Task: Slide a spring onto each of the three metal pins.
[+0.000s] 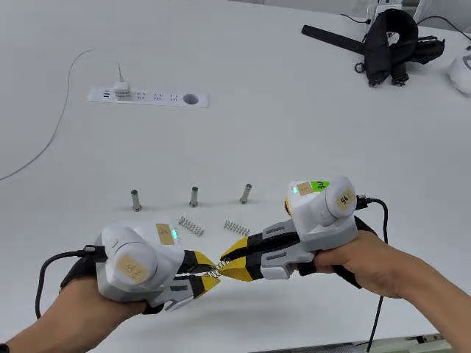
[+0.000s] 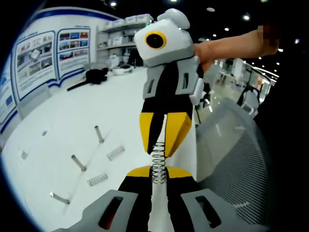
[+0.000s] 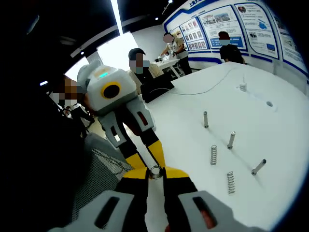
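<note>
One white desk [image 1: 294, 110] carries everything here, and two grippers meet tip to tip low over its near edge. The left gripper [image 1: 206, 273] and the right gripper [image 1: 234, 263] are each held in a hand, and each has its yellow-tipped jaws drawn in to about a spring's width. One spring [image 1: 215, 271] spans the short gap between them, one end pinched by each gripper, clear of the desk surface. In the left gripper view that spring [image 2: 158, 162] runs from the left gripper [image 2: 158, 175] up into the tips of the right gripper [image 2: 164, 145]. In the right gripper view it [image 3: 155, 171] is seen end-on as a small ring at the right gripper [image 3: 155, 175]. One power strip [image 1: 151, 96] with one plug in it lies far back on the left, and one black strapped device [image 1: 386, 37] rests at the far right corner. Three metal pins [image 1: 136, 200] [image 1: 193, 196] [image 1: 246, 193] stand upright in a row beyond the grippers, all bare. Two loose springs [image 1: 190, 226] [image 1: 236, 228] lie flat on the desk between the pins and the grippers, touching neither.
</note>
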A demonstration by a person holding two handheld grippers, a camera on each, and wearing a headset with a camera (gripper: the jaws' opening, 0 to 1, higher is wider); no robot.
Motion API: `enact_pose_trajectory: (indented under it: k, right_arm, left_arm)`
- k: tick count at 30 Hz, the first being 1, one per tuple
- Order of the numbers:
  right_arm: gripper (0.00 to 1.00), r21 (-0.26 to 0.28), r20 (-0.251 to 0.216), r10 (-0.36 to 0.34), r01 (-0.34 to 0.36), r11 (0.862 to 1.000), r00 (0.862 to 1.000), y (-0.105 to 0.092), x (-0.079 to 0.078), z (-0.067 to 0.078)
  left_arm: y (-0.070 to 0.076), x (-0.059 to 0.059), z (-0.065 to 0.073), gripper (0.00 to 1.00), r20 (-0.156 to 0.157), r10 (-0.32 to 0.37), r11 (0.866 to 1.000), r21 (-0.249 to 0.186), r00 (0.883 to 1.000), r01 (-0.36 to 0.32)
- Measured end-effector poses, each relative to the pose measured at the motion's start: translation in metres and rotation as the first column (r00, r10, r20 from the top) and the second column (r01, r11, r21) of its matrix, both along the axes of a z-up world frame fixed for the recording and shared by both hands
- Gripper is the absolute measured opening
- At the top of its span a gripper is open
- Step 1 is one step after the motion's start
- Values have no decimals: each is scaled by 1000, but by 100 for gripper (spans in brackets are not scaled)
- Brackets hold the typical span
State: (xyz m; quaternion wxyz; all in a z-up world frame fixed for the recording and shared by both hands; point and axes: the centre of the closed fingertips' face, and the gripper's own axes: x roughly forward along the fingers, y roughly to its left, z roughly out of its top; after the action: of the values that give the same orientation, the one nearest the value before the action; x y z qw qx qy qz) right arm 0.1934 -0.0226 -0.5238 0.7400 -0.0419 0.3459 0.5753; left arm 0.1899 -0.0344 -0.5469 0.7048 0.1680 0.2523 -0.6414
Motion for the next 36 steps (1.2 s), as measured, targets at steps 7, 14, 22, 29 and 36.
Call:
enact_pose_trajectory:
  k: [7, 14, 22, 29, 36]
  right_arm:
    - [18, -85, 47, 88, -84, 993, 995, -4, -4, -1]
    - [20, -121, 98, 155, -143, 982, 983, -7, 0, 21]
    - [19, -200, 147, 279, -248, 948, 949, -12, 1, 45]
    - [17, -254, 148, 372, -329, 910, 916, -13, -3, 47]
    - [13, -262, 153, 395, -349, 900, 906, -14, 0, 49]
  left_arm:
    - [-3, -1, 8, 10, 2, -15, 999, -31, 1000, 15]
    - [-12, 2, 31, 10, 11, -22, 994, -108, 1000, 23]
    - [-21, 3, 52, 10, 30, -41, 985, -164, 999, 46]
    - [-25, 2, 62, 10, 40, -50, 980, -189, 998, 56]
    - [-24, 6, 65, 10, 25, -38, 977, -207, 999, 42]
